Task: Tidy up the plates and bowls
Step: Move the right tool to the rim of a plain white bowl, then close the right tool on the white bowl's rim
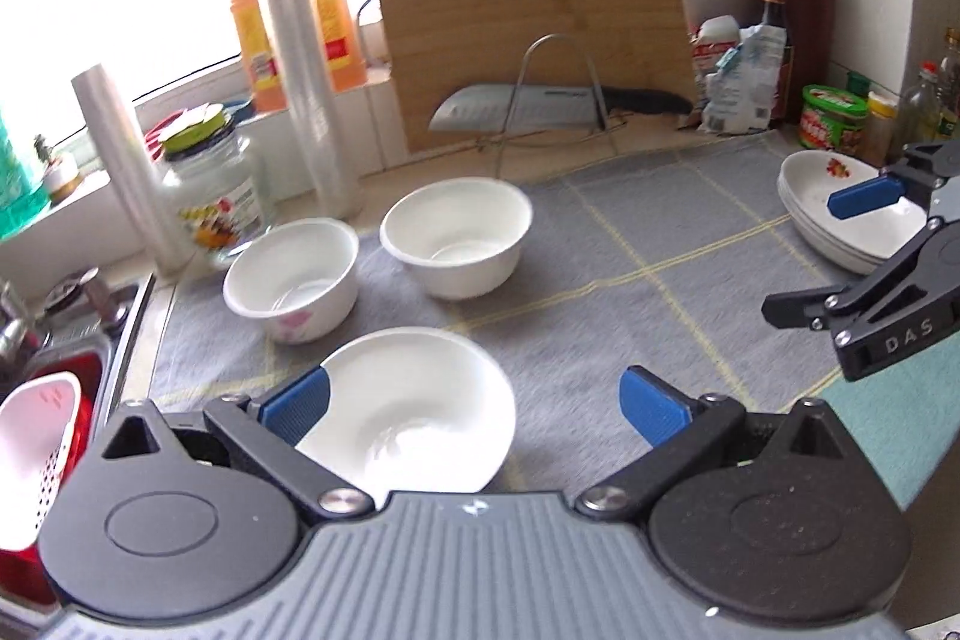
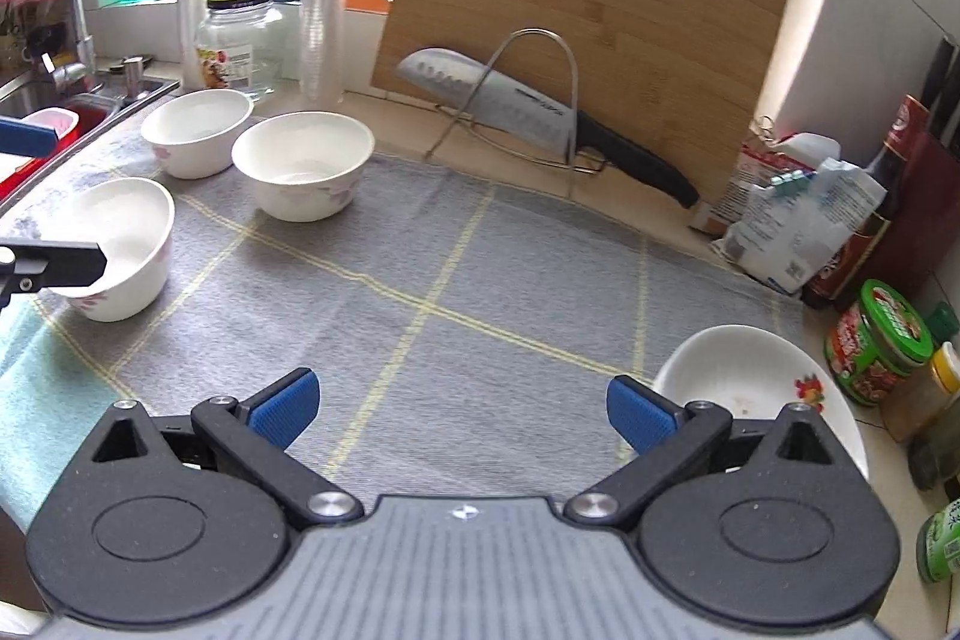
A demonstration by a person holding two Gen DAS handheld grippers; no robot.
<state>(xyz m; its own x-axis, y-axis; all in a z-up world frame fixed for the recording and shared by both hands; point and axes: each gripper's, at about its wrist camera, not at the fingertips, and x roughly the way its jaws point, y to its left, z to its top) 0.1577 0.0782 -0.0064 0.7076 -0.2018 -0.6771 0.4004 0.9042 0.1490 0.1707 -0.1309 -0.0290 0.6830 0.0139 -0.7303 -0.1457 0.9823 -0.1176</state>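
Near bowl [image 1: 414, 412] sitting between my spread left claw [image 1: 474, 409], positioned for rim grip. Right claw [image 2: 462, 409], spread, empty, hovering beside stacked plates [image 2: 744, 382]. Two bowls [image 1: 456, 235] waiting behind, likely for nesting.

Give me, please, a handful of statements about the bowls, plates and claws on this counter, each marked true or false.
1. Three white bowls stand on the grey mat: true; the nearest bowl sits ahead of two others.
2. The left claw is shut on a bowl: false; its jaws are open, and the nearest bowl is seen between them.
3. The plates lie stacked at the mat's right side: true.
4. The right claw holds a plate: false; it is open and holds nothing, with the plates just beside its right finger.
5. The knife lies flat on the mat: false; it rests on a wire rack in front of the cutting board.
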